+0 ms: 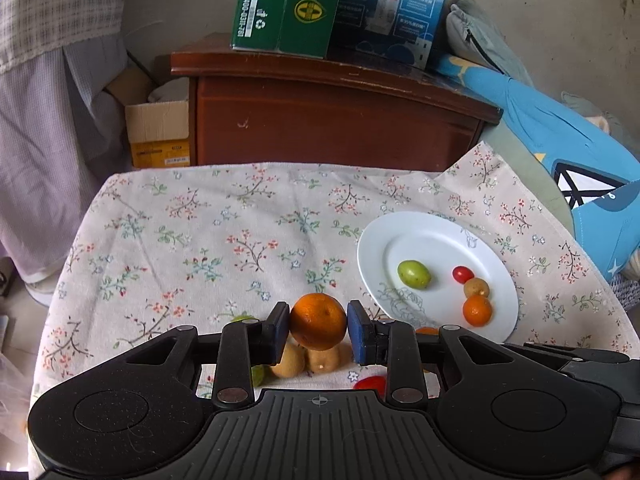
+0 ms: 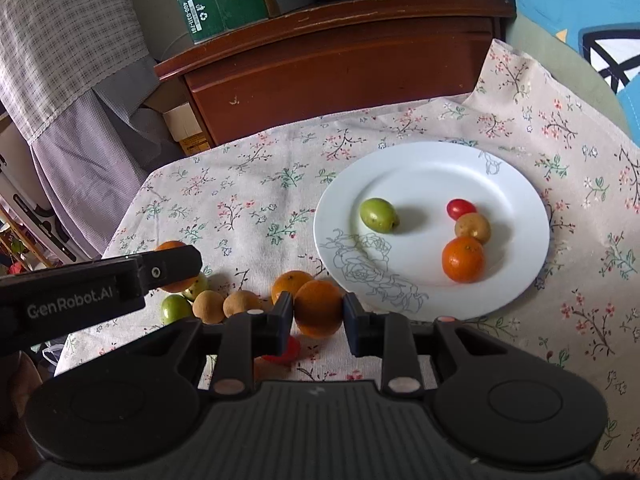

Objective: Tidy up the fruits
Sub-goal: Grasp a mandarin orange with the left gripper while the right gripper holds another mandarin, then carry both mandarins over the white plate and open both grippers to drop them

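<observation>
My left gripper (image 1: 319, 330) is shut on an orange (image 1: 318, 321), held just above the floral tablecloth. My right gripper (image 2: 319, 314) is shut on another orange (image 2: 319, 308) close to the white plate's near rim. The white plate (image 2: 420, 168) holds a green fruit (image 2: 378, 215), a cherry tomato (image 2: 460, 208), a brown longan (image 2: 473, 228) and a small orange (image 2: 463, 259). Loose on the cloth lie one more orange (image 2: 289, 285), two longans (image 2: 224, 305), green fruits (image 2: 175, 307) and a red tomato (image 2: 285, 352). The left gripper shows at the left of the right wrist view (image 2: 172, 266).
A dark wooden cabinet (image 1: 332, 120) stands behind the table with green and blue cartons (image 1: 288, 4) on top. A blue cushion (image 1: 560, 148) lies to the right, a cardboard box (image 1: 158, 134) and hanging cloth to the left.
</observation>
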Tool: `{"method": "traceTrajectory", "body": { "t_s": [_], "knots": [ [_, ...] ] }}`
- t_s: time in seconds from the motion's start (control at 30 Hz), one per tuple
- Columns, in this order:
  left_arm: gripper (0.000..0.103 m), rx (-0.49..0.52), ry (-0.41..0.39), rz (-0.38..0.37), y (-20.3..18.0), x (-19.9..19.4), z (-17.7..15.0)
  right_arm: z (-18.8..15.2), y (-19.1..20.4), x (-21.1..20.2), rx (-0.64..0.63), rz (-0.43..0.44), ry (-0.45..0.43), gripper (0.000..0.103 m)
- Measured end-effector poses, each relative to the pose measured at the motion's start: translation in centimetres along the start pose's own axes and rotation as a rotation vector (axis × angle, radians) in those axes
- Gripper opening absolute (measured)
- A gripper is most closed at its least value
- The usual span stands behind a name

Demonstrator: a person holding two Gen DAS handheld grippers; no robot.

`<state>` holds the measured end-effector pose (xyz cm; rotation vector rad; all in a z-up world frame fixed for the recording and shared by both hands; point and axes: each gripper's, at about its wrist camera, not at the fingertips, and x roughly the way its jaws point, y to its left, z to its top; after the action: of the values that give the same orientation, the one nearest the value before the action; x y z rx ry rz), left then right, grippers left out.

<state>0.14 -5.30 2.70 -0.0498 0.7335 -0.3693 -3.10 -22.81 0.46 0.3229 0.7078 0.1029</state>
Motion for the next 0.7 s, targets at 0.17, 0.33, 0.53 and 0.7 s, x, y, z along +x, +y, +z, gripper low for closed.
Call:
{"method": "traceTrajectory", "body": {
  "t_s": [0.17, 0.33, 0.53, 0.7],
  "knots": [
    [0.029, -0.003, -0.012, -0.017, -0.3, 0.1, 1.1, 0.7, -0.1, -0.4, -0.01, -0.023, -0.021, 0.027],
    [0.029, 0.011, -0.021, -0.036, -0.9, 0.6, 2.6, 1.9, -0.8, -1.2, 0.004, -0.015, -0.048, 0.027],
    [0.029, 0.036, -0.018, -0.083, -1.8, 1.3, 3.8, 4.7, -3.3, -3.1, 0.088, 0.006, -0.128, 0.027],
    [0.029, 0.073, -0.01, -0.131, -2.8, 2.5, 4.9, 6.4, -6.6, -3.7, 0.211, 0.017, -0.164, 0.027]
  ]
}}
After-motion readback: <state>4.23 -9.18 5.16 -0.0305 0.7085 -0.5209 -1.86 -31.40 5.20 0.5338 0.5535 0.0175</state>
